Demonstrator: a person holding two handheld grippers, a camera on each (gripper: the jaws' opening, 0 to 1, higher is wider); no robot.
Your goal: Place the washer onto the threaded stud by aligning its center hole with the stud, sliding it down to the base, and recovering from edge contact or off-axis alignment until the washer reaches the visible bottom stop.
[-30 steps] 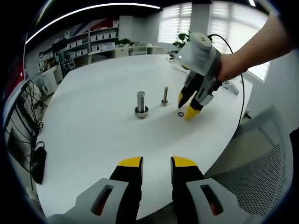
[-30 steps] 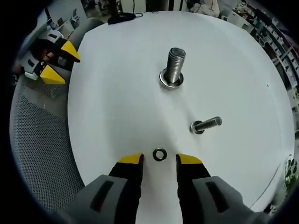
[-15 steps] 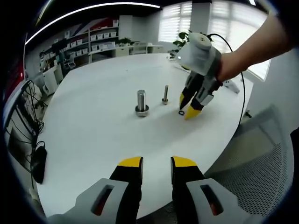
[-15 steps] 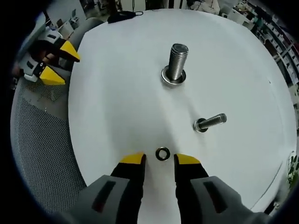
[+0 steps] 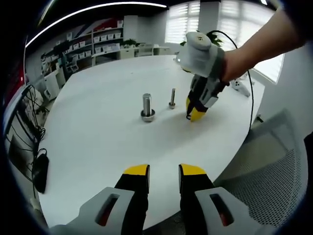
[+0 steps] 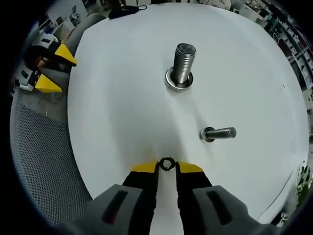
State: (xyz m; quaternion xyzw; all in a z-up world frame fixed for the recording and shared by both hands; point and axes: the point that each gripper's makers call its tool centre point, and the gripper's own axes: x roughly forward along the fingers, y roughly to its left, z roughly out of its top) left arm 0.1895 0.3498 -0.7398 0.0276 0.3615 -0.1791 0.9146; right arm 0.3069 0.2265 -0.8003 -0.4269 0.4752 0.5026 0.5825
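We see the white desk (image 6: 122, 73) carrying two upright studs: a large threaded stud (image 6: 182, 66) seated in its flanged base, and a thinner stud (image 6: 218, 133) beside it; our right gripper (image 6: 167, 167) rests its yellow fingers (image 6: 145, 168) clenched on the washer (image 6: 167, 163) lying on the desk; our left gripper (image 5: 164, 171) hangs released above the desk edge.

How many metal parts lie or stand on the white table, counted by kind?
Threaded studs: 2, a thick one and a thin one
Washers: 1, the washer between the right gripper's tips
Total: 3
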